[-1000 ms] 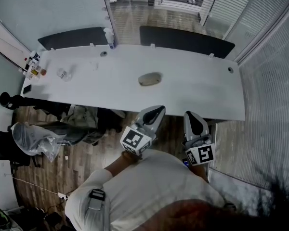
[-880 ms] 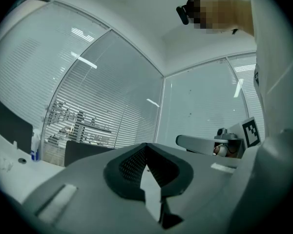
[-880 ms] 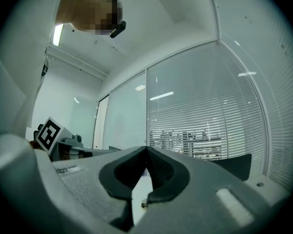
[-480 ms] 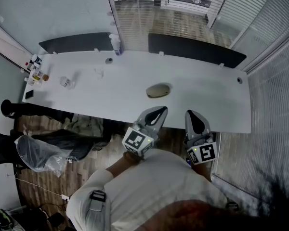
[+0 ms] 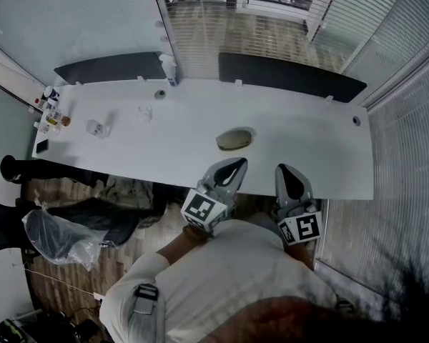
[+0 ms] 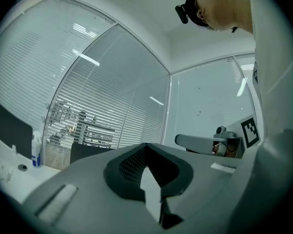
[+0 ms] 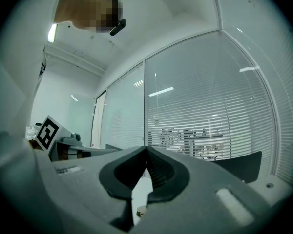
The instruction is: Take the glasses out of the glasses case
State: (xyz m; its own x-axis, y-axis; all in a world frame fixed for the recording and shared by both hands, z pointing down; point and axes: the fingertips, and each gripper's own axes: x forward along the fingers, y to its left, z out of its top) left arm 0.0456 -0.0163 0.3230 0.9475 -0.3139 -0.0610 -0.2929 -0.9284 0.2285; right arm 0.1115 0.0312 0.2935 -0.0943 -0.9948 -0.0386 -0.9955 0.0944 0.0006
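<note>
white long table point(image 5: 307, 148) in a glass-walled room, grey glasses case point(image 5: 234, 138) lying shut near its middle, left gripper point(image 5: 234, 166) and right gripper point(image 5: 287, 174) at the near edge, jaws pressed together, empty

Long white desk point(image 5: 307, 156); left dark panel point(image 5: 111, 68) and right dark panel point(image 5: 289, 77) along far edge, spray bottle point(image 5: 170, 68) between them. Small bottles point(image 5: 51, 109) clustered at left end (labels unreadable), dark phone point(image 5: 41, 146) just beside. Clear plastic bag point(image 5: 57, 234) on wooden floor point(image 5: 129, 252).
</note>
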